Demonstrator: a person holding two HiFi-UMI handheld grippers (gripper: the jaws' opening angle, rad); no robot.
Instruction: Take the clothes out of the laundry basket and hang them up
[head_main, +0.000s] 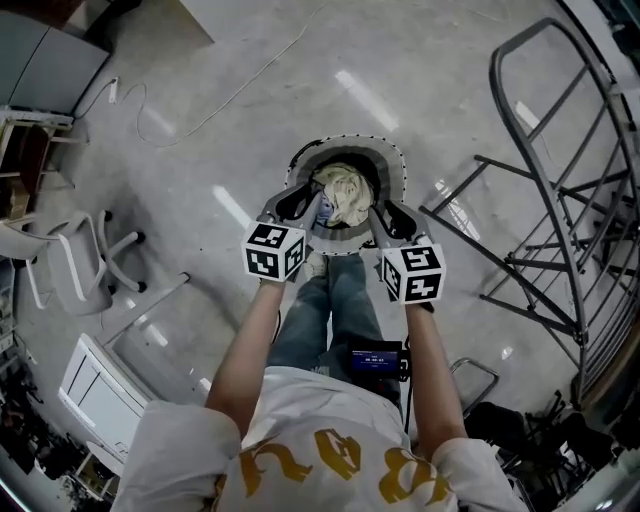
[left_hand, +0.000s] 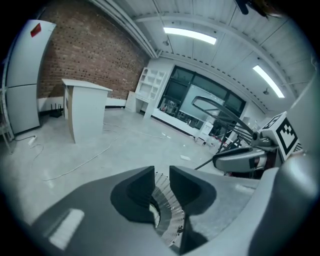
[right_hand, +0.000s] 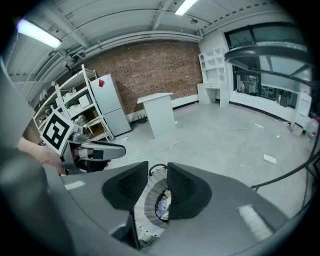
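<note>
A round white laundry basket (head_main: 345, 143) stands on the floor ahead of the person's feet, holding crumpled cream and pale blue clothes (head_main: 345, 192). My left gripper (head_main: 292, 203) hovers over the basket's left rim and my right gripper (head_main: 393, 213) over its right rim. In the left gripper view the left gripper (left_hand: 161, 172) has its jaws a narrow gap apart with nothing between them; the basket's ribbed wall (left_hand: 167, 210) shows through the gap. The right gripper (right_hand: 158, 170) stands likewise, with the basket (right_hand: 145, 207) and clothes (right_hand: 162, 205) visible below.
A grey metal drying rack (head_main: 560, 200) stands to the right of the basket. A white chair (head_main: 80, 255) and a white cabinet (head_main: 95, 385) are at the left. A cable (head_main: 230, 95) trails across the grey floor beyond the basket.
</note>
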